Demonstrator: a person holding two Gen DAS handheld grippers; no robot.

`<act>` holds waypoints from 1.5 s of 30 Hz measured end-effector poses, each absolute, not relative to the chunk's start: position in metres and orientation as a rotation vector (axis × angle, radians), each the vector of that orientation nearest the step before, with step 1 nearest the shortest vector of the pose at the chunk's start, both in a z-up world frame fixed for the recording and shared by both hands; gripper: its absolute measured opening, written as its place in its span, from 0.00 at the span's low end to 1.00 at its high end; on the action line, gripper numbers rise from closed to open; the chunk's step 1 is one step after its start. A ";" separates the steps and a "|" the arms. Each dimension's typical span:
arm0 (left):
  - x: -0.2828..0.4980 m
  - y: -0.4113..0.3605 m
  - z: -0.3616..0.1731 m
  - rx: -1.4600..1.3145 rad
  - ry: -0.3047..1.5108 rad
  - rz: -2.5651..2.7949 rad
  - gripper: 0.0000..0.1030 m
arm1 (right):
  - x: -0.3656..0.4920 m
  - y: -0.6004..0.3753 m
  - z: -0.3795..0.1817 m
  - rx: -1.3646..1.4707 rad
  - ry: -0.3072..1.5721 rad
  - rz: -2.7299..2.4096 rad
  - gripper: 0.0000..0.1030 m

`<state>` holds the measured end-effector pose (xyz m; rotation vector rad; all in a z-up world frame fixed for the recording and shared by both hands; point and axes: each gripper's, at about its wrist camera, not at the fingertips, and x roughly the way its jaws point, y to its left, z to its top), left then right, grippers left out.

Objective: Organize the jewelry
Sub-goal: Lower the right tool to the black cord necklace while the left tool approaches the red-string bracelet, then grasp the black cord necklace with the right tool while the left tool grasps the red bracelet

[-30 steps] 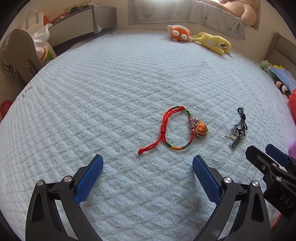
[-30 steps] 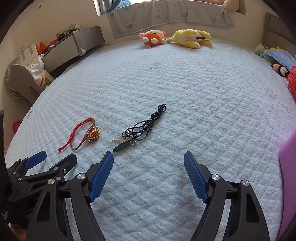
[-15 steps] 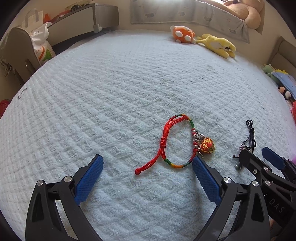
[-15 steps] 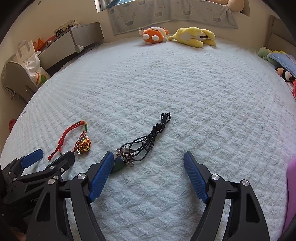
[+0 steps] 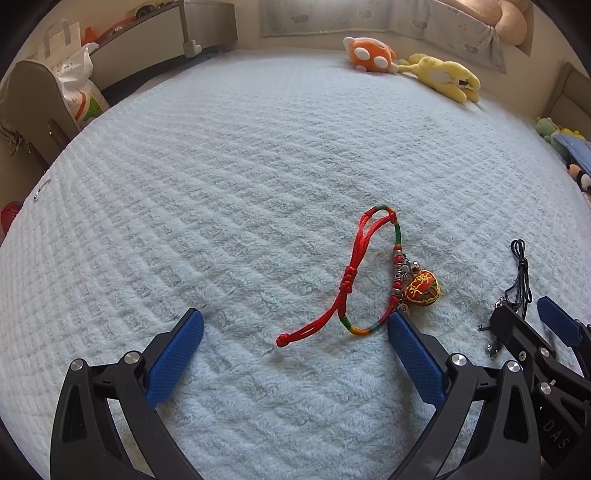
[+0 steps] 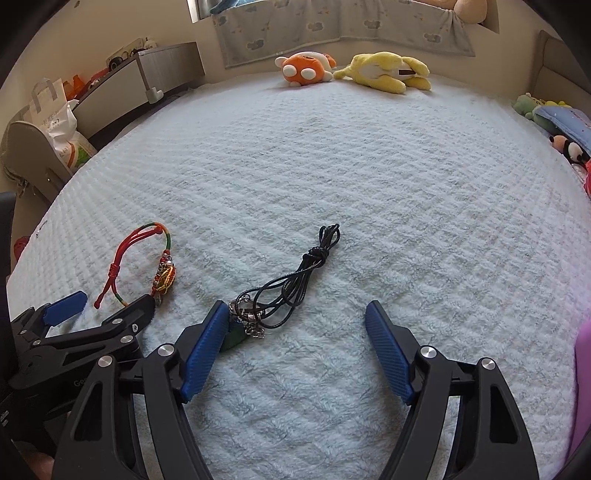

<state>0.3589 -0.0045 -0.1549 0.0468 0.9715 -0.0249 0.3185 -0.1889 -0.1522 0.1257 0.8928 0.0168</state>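
Observation:
A red braided bracelet [image 5: 364,275] with a red embroidered charm [image 5: 421,287] lies flat on the pale blue bedspread [image 5: 229,177]. My left gripper [image 5: 295,323] is open and empty, low over the spread, with the bracelet's near end between its blue pads. A black cord necklace [image 6: 295,282] with a green pendant [image 6: 232,338] and metal charms lies to the right. My right gripper [image 6: 295,314] is open and empty, its left pad [image 6: 207,347] over the pendant. The bracelet also shows in the right wrist view [image 6: 142,264].
An orange plush [image 6: 304,68] and a yellow plush [image 6: 386,72] lie at the far edge of the bed. More soft toys [image 6: 554,118] sit at the right edge. A grey bedside unit [image 5: 155,33] and a white bag [image 5: 75,88] stand off the left side.
Both grippers have moved forward and down toward the jewelry. The bracelet now reaches between the left pads, and the necklace's pendant sits at the right gripper's left pad. Both stay open.

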 end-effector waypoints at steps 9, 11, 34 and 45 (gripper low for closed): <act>0.371 -0.003 -0.153 0.019 0.961 -0.042 0.93 | 0.312 -0.193 -0.153 0.135 0.879 0.001 0.42; 0.369 0.001 -0.152 0.004 0.950 -0.043 0.86 | 0.310 -0.193 -0.153 0.134 0.873 0.003 0.32; 0.352 0.017 -0.143 -0.078 0.871 -0.081 0.72 | 0.302 -0.199 -0.157 0.199 0.864 0.009 0.21; 0.384 0.016 -0.148 -0.083 0.895 -0.050 0.72 | 0.305 -0.198 -0.158 0.189 0.866 0.003 0.21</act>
